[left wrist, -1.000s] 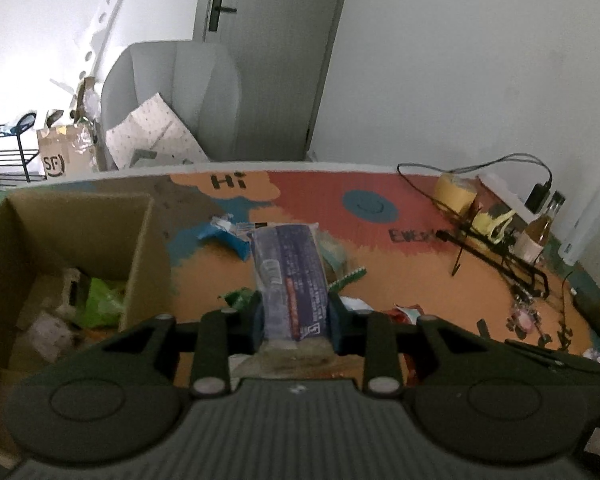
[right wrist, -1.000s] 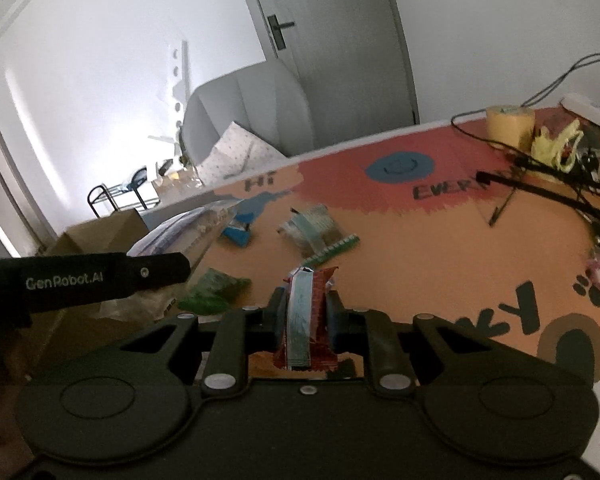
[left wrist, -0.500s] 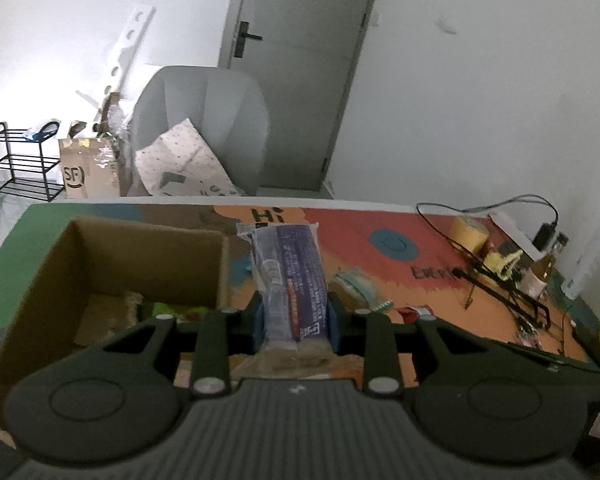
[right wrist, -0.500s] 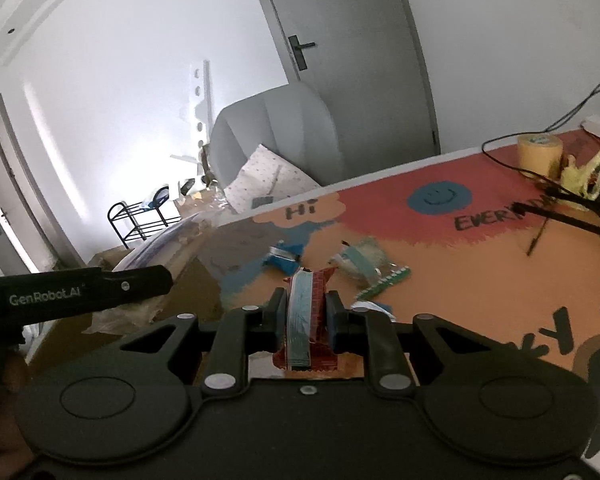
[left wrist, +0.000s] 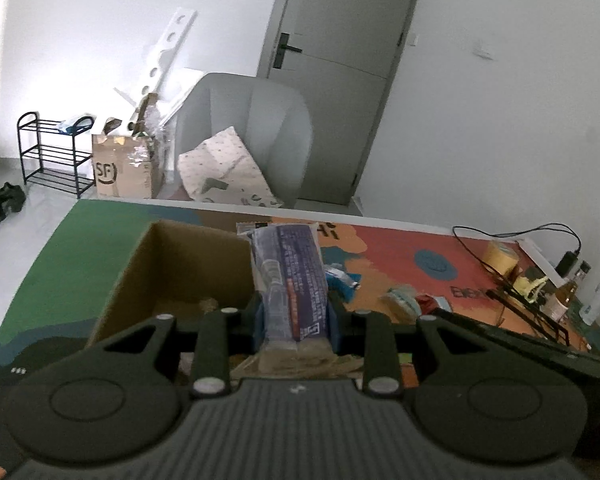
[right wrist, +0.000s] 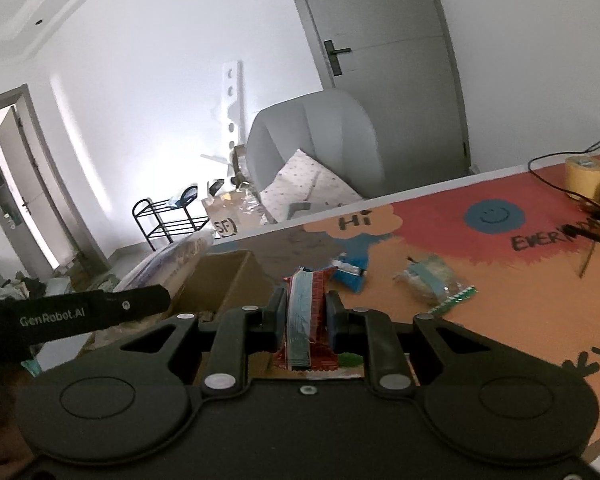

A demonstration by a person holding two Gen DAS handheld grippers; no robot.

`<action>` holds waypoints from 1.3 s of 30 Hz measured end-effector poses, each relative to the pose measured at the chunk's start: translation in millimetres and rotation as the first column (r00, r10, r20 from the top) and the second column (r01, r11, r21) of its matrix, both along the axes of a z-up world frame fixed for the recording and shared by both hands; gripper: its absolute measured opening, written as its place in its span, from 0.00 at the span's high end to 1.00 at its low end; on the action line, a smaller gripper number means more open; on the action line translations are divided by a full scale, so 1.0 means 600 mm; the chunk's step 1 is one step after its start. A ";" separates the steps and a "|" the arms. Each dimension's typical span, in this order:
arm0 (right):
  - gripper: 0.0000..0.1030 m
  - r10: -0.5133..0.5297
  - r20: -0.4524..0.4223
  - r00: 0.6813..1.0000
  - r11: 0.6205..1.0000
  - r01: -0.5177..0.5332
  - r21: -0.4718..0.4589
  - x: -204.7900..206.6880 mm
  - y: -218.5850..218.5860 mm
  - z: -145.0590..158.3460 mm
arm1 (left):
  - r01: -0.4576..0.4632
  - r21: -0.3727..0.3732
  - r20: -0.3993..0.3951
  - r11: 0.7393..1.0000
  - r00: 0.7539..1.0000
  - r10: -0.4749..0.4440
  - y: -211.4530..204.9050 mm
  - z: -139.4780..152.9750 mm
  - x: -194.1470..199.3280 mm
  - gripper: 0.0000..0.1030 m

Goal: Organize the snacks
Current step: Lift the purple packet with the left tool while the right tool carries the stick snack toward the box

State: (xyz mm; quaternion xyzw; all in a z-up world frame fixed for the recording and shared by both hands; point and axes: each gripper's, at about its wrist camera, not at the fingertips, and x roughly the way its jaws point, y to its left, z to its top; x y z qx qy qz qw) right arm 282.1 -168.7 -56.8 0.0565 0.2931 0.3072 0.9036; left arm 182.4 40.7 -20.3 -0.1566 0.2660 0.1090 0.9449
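Tabletop [right wrist: 500, 280] print reaches its far edge before a grey chair [left wrist: 260, 128]; left gripper [left wrist: 294, 316] clamps a purple packet [left wrist: 296, 280], right gripper [right wrist: 305, 316] a red packet [right wrist: 306, 312].

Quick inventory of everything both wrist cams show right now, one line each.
cardboard box: 1, brown, open, table's left
purple packet: 1, in left gripper
red packet: 1, blue stripe, in right gripper
blue wrapper: 1, mid-table
clear bag: 1, right of blue wrapper
tape roll: 1, yellow, far right
table mat: 1, orange-red
armchair: 1, grey, behind table
shoe rack: 1, black, by wall
left gripper: shut on purple packet
right gripper: shut on red packet
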 end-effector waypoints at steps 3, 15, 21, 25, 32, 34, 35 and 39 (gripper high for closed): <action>0.82 0.010 0.005 1.000 1.000 -0.009 -0.002 -0.003 0.013 0.003 | -0.020 -0.006 -0.002 1.000 1.000 0.020 0.017 -0.003 -0.009 0.71; 0.82 0.040 0.011 0.999 0.999 -0.040 -0.017 -0.017 0.066 0.007 | -0.065 -0.036 -0.023 0.997 0.998 0.064 0.071 -0.022 -0.033 0.71; 0.82 0.056 0.013 0.998 0.998 -0.056 -0.024 -0.022 0.092 0.009 | -0.080 -0.030 -0.050 0.996 0.996 0.079 0.089 -0.029 -0.032 0.69; 0.82 0.072 0.013 0.997 0.997 -0.071 -0.032 -0.025 0.107 0.010 | -0.099 -0.022 -0.049 0.995 0.994 0.098 0.100 -0.026 -0.039 0.66; 0.82 0.102 -0.011 0.995 0.994 -0.102 -0.032 -0.026 0.134 0.005 | -0.111 -0.033 -0.037 0.993 0.993 0.110 0.110 -0.019 -0.054 0.58; 0.82 0.115 -0.018 0.993 0.993 -0.116 -0.029 -0.027 0.142 0.004 | -0.111 -0.035 -0.031 0.993 0.993 0.110 0.112 -0.017 -0.058 0.51; 0.82 0.125 -0.022 0.992 0.992 -0.126 -0.027 -0.028 0.147 0.005 | -0.113 -0.034 -0.027 0.993 0.993 0.112 0.113 -0.016 -0.060 0.50; 0.81 0.175 -0.050 0.983 0.985 -0.175 -0.003 -0.034 0.162 0.005 | -0.123 -0.033 -0.015 0.992 0.992 0.122 0.118 -0.011 -0.066 0.42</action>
